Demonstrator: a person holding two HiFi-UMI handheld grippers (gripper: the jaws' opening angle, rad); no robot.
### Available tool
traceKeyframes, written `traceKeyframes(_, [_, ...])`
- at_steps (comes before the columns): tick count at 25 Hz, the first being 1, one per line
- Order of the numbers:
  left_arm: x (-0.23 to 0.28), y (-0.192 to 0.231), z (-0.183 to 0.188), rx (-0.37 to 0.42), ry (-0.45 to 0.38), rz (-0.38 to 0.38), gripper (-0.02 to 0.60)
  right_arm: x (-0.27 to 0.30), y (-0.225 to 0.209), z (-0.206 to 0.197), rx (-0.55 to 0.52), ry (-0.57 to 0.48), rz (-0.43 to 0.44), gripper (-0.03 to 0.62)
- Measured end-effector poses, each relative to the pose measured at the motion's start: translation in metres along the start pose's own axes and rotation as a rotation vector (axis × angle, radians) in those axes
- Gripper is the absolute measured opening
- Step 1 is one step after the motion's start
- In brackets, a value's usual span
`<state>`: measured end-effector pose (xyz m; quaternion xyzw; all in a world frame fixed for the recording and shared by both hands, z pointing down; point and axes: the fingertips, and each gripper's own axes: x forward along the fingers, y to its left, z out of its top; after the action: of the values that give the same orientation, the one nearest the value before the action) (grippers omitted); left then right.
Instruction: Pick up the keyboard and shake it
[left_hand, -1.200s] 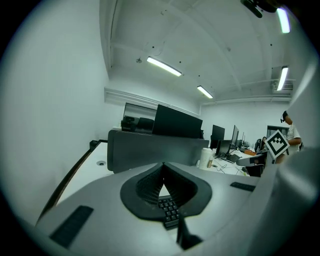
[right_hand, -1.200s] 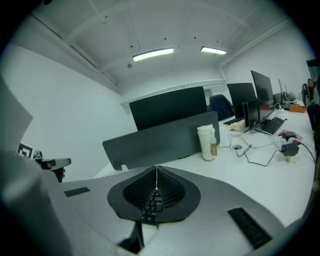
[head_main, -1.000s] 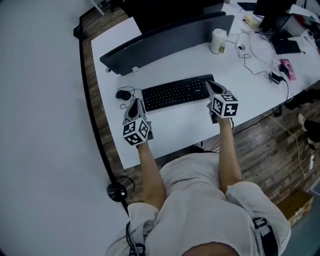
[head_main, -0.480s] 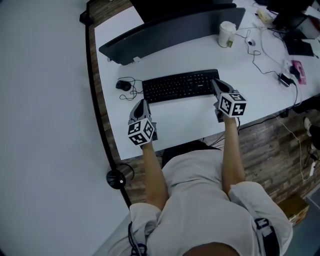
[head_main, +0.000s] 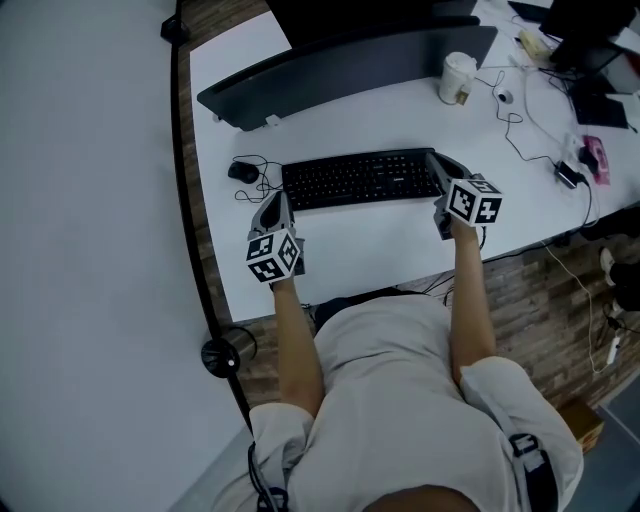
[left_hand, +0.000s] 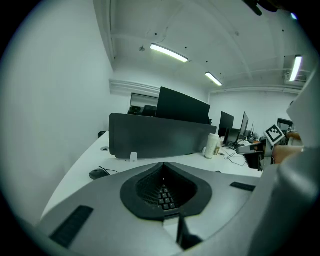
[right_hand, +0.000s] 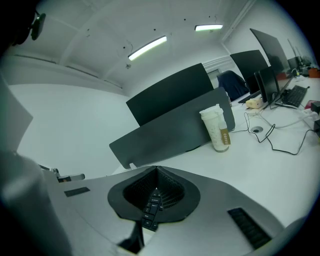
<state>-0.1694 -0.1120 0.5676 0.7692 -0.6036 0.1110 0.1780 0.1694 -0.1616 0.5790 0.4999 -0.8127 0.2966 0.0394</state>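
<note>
Your left gripper (head_main: 273, 206) and right gripper (head_main: 438, 166) both have their jaws together on nothing, one at each end of the black keyboard (head_main: 360, 178), which lies flat on the white desk (head_main: 380, 245). Unless you open them first, they will likely shove it sideways instead of gripping it.

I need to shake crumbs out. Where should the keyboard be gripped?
Its two short ends, one gripper each, coming in from the near side. The keyboard is long and thin, so end grips should balance it; the left gripper and right gripper hold there.

A mouse (head_main: 243, 171) and cup (head_main: 457, 78) rest on the desk (head_main: 370, 240).
</note>
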Motion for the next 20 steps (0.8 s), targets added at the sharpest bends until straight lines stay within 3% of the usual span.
traceKeyframes(4, [0.011,0.012,-0.005,0.102,0.054,-0.042,0.015,0.017,-0.018,0.004,0.0,0.072,0.04,0.038])
traceKeyframes(9, [0.014,0.037,-0.023,0.099,0.125,-0.083,0.015,0.028,-0.054,-0.006,0.002,0.193,0.064,0.038])
traceKeyframes(15, [0.028,0.075,-0.055,-0.094,0.239,-0.142,0.015,0.036,-0.099,-0.044,0.096,0.337,0.075,0.038])
traceKeyframes(20, [0.048,0.098,-0.084,-0.338,0.29,-0.158,0.015,0.043,-0.122,-0.061,0.159,0.383,0.055,0.038])
